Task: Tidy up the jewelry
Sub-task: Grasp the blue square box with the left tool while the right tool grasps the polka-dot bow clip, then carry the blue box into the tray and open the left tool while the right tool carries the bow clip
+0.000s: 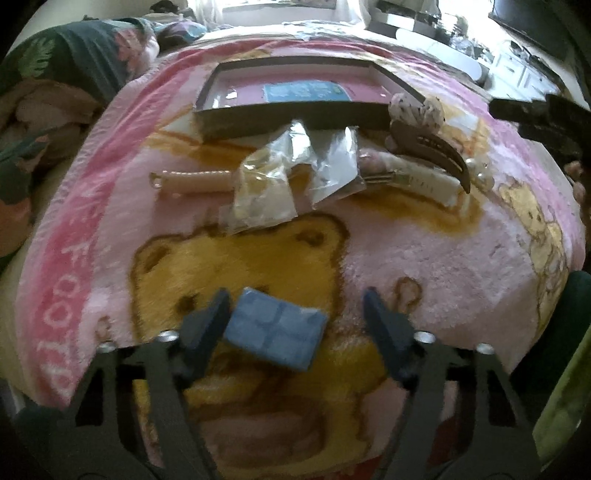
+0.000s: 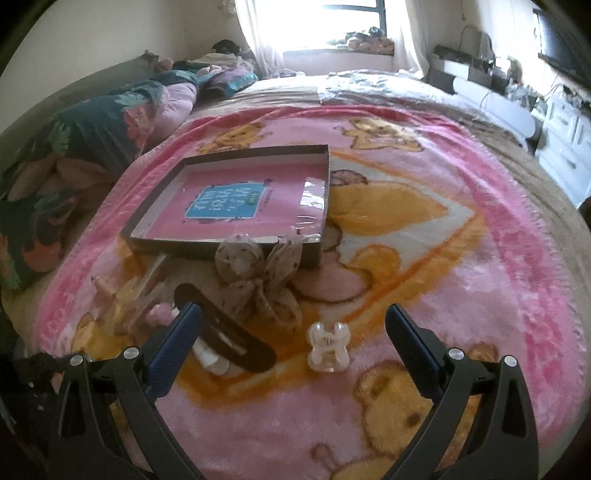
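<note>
In the left wrist view my left gripper [image 1: 295, 295] hangs low over the pink bear blanket [image 1: 424, 258]. A small blue box [image 1: 277, 332] lies between its fingers, against the left one and apart from the right one. Beyond lie clear plastic bags [image 1: 291, 177], a pink coil [image 1: 192, 181], a brown claw clip [image 1: 436, 151] and a white clip [image 1: 417, 181]. The shallow dark tray [image 1: 295, 114] holds a pink card. My right gripper [image 2: 293, 311] is open above a pearl-white claw clip [image 2: 328, 347], with a dark oval hair clip [image 2: 225, 336] and a speckled fabric bow [image 2: 258, 273] beside it.
The blanket covers a bed. Floral pillows [image 2: 74, 147] are bunched along the left side. A bright window [image 2: 332, 22] is at the back, and a white dresser [image 2: 565, 147] stands at the right. The tray [image 2: 221, 251] sits behind the loose items.
</note>
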A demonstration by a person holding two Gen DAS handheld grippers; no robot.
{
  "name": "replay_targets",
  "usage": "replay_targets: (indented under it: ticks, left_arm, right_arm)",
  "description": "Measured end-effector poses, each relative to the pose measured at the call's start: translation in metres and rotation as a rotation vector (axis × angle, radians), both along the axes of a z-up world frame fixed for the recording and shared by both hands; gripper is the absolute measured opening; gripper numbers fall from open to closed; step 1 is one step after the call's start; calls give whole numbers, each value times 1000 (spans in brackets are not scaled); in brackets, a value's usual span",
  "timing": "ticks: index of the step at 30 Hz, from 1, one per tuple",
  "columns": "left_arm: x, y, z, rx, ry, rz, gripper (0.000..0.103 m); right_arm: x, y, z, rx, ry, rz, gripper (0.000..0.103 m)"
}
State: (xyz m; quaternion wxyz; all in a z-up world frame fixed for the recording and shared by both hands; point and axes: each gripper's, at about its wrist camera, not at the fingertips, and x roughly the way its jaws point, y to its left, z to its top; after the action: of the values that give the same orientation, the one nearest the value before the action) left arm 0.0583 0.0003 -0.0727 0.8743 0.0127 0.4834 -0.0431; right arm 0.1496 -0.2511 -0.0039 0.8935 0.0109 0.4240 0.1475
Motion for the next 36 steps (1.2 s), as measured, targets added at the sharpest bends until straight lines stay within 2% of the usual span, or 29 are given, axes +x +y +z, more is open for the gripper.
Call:
replay_targets:
  ticks: [3,7,14,18,20,22,24,25,36]
  left_arm:
    - [3,-5,1,8,-18,-21,43]
    - [12,-11,5,-12,-28,-41,42]
    - [26,-17,21,-48,-60,-49,42]
    - [34,-13,30,-66,-73,-36,42]
    - [39,-9,34,-78,-81,-26,42]
    - [44,-6,39,-82,-91,-16,42]
    - [51,-2,43,-84,-99,-8,42]
    - [53,-1,45,-84,-103,-4,42]
    - [85,6,69,-112,-148,4,42]
  right_arm:
    - [15,2,-8,14,29,6,99]
    - [30,11,-17,55,65,38,97]
    - [57,34,-43,78,148,64,82]
    - [67,41,-56,114,185,68,62]
    - [71,41,-58,131,189,72,48]
    - [71,41,-58,137,170,83,21]
    - [69,37,-53,144,145,90,13]
    - [67,35,-50,149,133,93,11]
    - [42,-16,-2,224,-8,19,11]
